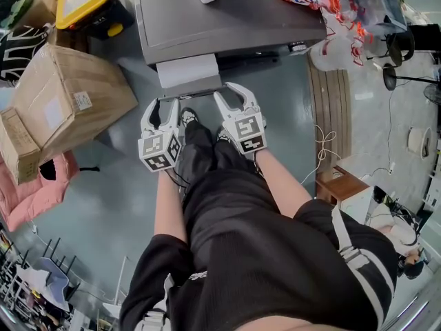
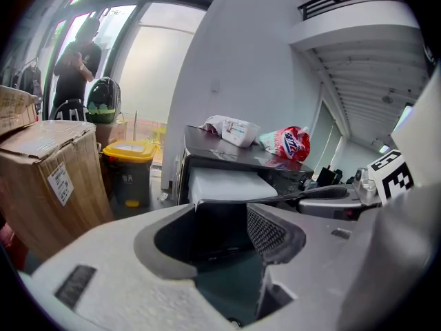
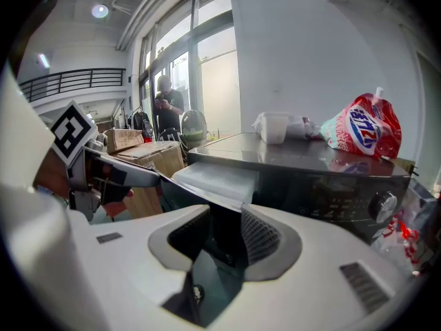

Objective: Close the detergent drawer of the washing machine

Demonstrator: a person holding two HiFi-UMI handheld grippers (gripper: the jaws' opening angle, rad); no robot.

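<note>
**2 tongs poised for a push**

I hold my left gripper (image 1: 164, 107) and right gripper (image 1: 231, 101) side by side, jaws wide and empty. They sit just short of the detergent drawer (image 1: 187, 71) jutting from the washing machine (image 1: 227, 19), placed, I judge, to shove it shut.

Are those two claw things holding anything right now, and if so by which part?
Nothing is held. The left gripper and right gripper both stand open and empty, facing the pulled-out detergent drawer.

The white detergent drawer (image 1: 187, 71) juts open from the front of the grey washing machine (image 1: 227, 19)
</note>
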